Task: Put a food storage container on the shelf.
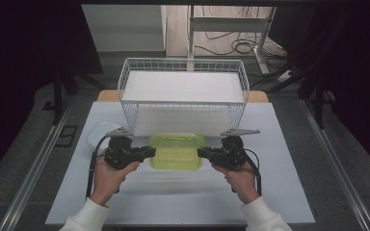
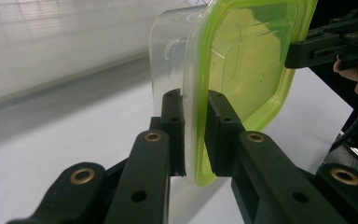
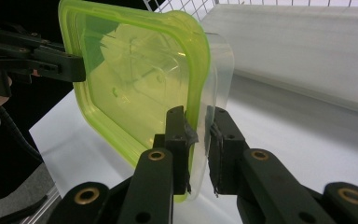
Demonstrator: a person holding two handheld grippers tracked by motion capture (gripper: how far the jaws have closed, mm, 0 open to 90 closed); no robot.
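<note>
Jaws: both pairs clamped on opposite rims of one clear food container with a lime-green lid [image 1: 176, 151]. Left gripper [image 1: 150, 152] pinches the container's left edge; right gripper [image 1: 202, 153] pinches its right edge. Container position: lid uppermost, held between the two hands over the white table mat [image 1: 183, 202], just in front of the white wire basket [image 1: 183, 89].

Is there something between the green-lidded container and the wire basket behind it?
Nothing visible. The left gripper and right gripper clamp the green-lidded container by its short ends, just before the wire basket, whose near wall is the sole barrier.
</note>
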